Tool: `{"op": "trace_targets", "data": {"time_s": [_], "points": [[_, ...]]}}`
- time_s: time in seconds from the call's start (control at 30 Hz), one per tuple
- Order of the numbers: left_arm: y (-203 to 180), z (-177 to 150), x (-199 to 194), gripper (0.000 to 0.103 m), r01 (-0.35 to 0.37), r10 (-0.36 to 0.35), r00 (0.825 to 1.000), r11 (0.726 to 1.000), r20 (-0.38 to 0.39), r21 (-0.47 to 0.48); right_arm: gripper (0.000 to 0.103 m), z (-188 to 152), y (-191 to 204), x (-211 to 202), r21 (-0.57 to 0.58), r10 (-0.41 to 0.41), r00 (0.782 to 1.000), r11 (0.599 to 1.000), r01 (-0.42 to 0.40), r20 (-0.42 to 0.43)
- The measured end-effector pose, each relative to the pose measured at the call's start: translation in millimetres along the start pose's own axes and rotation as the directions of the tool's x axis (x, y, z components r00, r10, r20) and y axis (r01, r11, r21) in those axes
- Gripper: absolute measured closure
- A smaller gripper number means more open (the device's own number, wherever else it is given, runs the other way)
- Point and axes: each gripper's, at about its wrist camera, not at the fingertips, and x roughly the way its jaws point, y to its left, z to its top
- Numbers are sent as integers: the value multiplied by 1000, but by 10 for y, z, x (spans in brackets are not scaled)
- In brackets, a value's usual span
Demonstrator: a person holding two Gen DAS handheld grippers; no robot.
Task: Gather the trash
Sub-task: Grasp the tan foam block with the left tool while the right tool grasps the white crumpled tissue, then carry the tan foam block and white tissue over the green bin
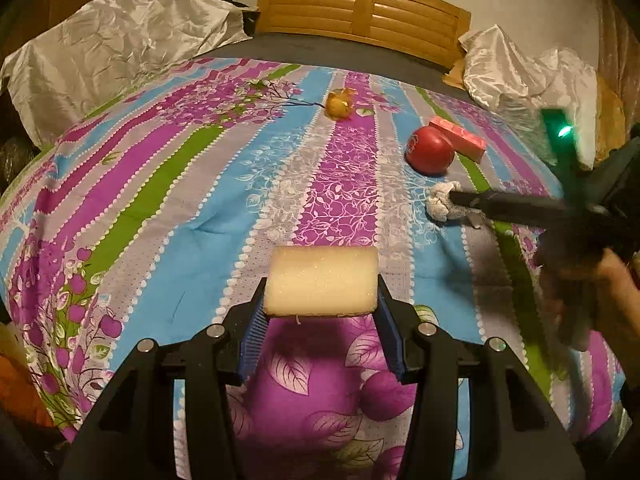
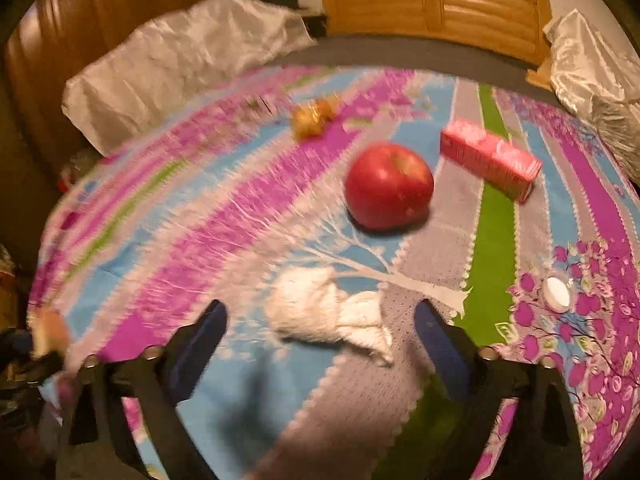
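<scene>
Carrying a foam block [image 1: 321,280] clamped in the left gripper [image 1: 320,312] jaws over the bed's near edge, while the right gripper [image 2: 320,332] hangs jaws apart around a crumpled tissue [image 2: 320,312] on the bedspread [image 2: 492,208], not gripping it. Next it likely needs to squeeze shut on the tissue. An apple [image 2: 390,186] and pink carton [image 2: 490,158] sit nearer the wooden headboard [image 2: 436,0], pillows [image 1: 116,40] at the far corners.

A bed [image 1: 280,46] with a wooden headboard [image 1: 362,10] carries a striped floral quilt [image 1: 168,184]. An apple [image 1: 430,150] lies on the quilt. Just behind it sits a pink carton [image 1: 460,138], in front of it a crumpled tissue [image 1: 440,202], and well behind to its left a yellow wrapper [image 1: 338,105]. White satin pillows [image 1: 116,40] flank the headboard.
</scene>
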Motion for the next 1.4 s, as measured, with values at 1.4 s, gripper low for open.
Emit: {"op": "trace_targets", "data": {"time_s": [1.4], "points": [[-3270, -186, -1040, 56, 259, -349, 936, 768, 42, 586, 66, -3148, -532, -4541, 625, -438, 836, 765, 153, 330]]}}
